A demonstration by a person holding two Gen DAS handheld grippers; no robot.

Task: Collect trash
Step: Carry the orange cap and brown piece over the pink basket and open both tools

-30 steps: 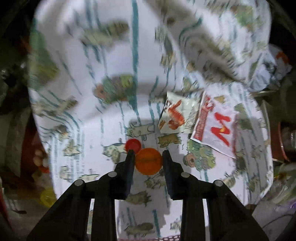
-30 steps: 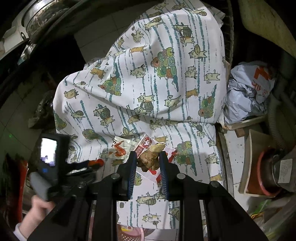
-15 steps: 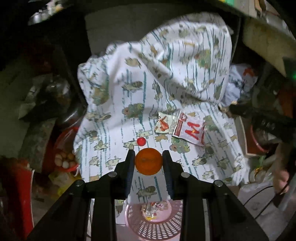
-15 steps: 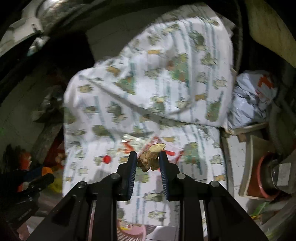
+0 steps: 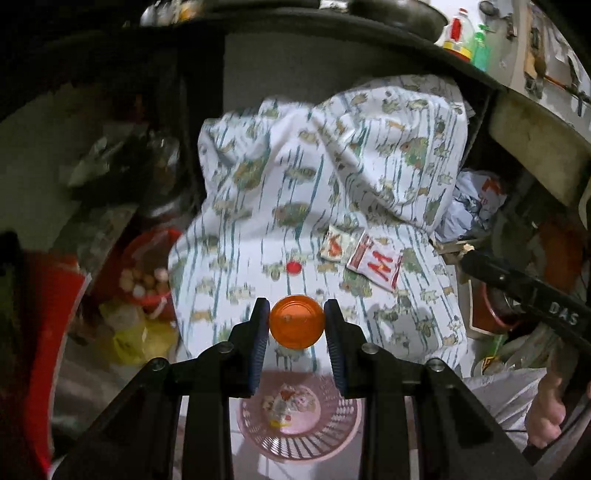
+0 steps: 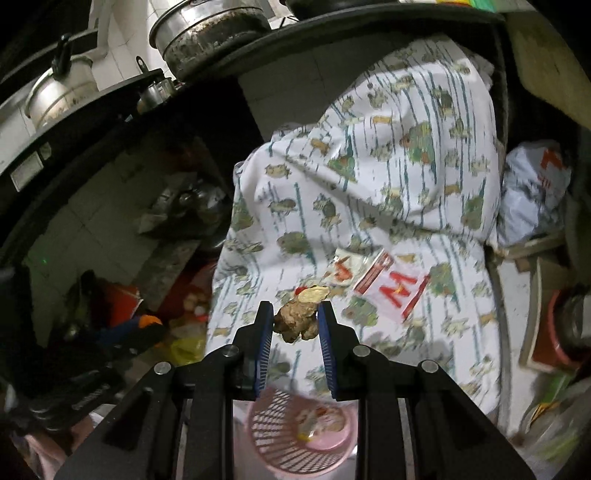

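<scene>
Cartoon-print sheet [image 6: 388,177], steel pots [image 6: 207,26], red tub of eggs [image 5: 147,273]

1. The right gripper [image 6: 295,325] clamps a brown lumpy scrap [image 6: 297,323] between its blue-padded fingers [image 6: 264,343]; a pale yellowish flake [image 6: 314,294] sits at the scrap's top.
2. A pink mesh basket [image 6: 273,448] lies below the fingers; some litter rests inside.
3. On the patterned cloth [image 6: 369,192] beyond lie a red-lettered white wrapper [image 6: 397,288] and a shrimp-printed packet [image 6: 345,267], side by side.

Pink basket [image 5: 299,424] open-topped below both claws; wrappers [image 5: 376,264] clutter cloth [image 5: 295,177] beyond
</scene>
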